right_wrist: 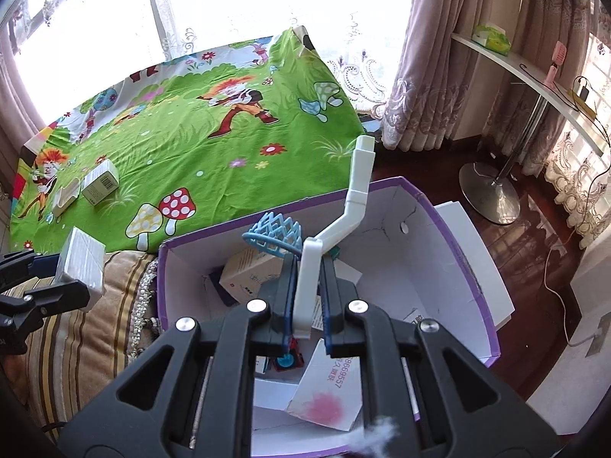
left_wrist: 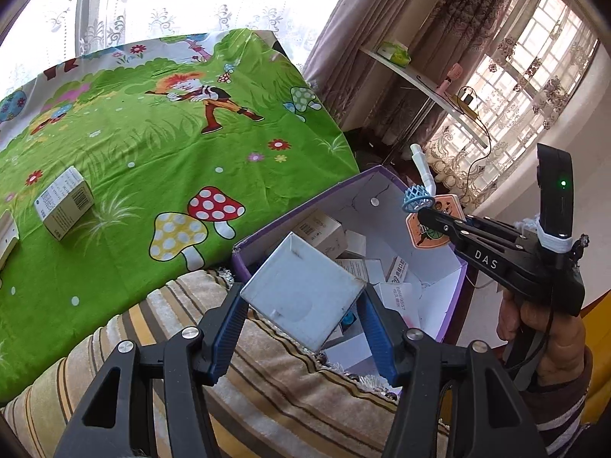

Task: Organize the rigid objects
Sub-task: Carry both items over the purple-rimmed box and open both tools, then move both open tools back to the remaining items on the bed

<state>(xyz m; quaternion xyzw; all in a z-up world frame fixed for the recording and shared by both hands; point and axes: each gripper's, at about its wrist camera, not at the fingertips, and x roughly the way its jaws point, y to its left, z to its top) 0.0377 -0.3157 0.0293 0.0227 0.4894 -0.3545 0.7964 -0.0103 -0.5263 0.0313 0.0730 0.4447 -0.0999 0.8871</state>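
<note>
Over a purple-edged carton (right_wrist: pixel 458 225), a bent white hoop toy (right_wrist: pixel 324 244) is being clamped by the right gripper (right_wrist: pixel 307 290). A scuffed white box (left_wrist: pixel 301 290) is being held by the left gripper (left_wrist: pixel 301 328).

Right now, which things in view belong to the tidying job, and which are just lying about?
Job:
- white square box, in left gripper
- white toy basketball hoop, in right gripper
- purple-edged storage box
- barcoded carton on bedsheet

Lying about:
- green tissue pack
- striped cushion
- chrome stand base
</note>
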